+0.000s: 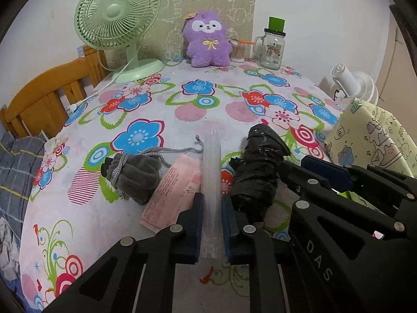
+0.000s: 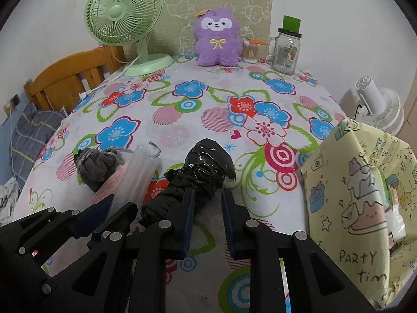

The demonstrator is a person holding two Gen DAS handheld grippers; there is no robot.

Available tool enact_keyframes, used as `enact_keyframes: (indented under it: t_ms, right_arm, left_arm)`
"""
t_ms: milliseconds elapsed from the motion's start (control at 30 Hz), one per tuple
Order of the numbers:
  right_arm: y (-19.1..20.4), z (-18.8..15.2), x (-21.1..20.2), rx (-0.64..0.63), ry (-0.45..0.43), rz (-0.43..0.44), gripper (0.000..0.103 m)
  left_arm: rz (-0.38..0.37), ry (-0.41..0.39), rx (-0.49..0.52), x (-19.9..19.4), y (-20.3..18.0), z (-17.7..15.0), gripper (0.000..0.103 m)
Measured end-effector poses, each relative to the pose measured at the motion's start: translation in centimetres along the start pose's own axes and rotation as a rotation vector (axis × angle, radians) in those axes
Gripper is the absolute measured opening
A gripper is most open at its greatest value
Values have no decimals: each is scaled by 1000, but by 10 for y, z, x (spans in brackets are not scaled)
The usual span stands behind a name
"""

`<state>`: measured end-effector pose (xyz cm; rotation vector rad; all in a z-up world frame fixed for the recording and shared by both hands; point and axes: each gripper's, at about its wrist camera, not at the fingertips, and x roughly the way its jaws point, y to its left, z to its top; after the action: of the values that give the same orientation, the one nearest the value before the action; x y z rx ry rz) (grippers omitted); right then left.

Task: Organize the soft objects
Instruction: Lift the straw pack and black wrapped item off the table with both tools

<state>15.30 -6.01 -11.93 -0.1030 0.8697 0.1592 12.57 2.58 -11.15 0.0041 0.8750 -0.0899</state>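
My left gripper (image 1: 211, 203) is shut on a clear plastic pack (image 1: 211, 172), held edge-on over the floral table. Under it lies a pink packet (image 1: 172, 195), with a grey drawstring pouch (image 1: 135, 174) to its left. A black plastic-wrapped bundle (image 1: 260, 164) lies to the right. My right gripper (image 2: 207, 195) is open, its fingers either side of the near end of the black bundle (image 2: 206, 167). The left gripper also shows in the right wrist view (image 2: 104, 208), with the clear pack (image 2: 138, 172) and the pouch (image 2: 96, 167). A purple plush toy (image 1: 207, 41) sits at the back.
A green desk fan (image 1: 117, 18) stands back left, its cord trailing off the table. A glass jar with green lid (image 1: 271, 47) and a cotton swab box (image 1: 237, 50) stand back right. A yellow gift bag (image 2: 365, 195) stands at right. A white fan (image 2: 375, 104) is behind it.
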Motion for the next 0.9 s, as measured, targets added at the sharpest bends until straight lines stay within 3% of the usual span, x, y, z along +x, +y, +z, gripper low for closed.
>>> enact_keyframes:
  t_ms: [667, 733, 767, 833, 900]
  right_arm:
    - [-3, -8, -22, 4, -24, 20, 26]
    - [0, -7, -19, 0, -16, 20, 44]
    - [0, -6, -17, 7, -17, 11, 48]
    - [0, -4, -15, 24, -17, 17, 67]
    - [0, -3, -11, 47, -14, 29, 69]
  left_arm:
    - [13, -46, 20, -25, -11, -7, 11]
    - [18, -44, 21, -23, -9, -7, 11]
    - [26, -42, 22, -22, -7, -7, 11]
    - [28, -41, 21, -20, -2, -7, 11]
    - [29, -40, 20, -17, 2, -6, 11]
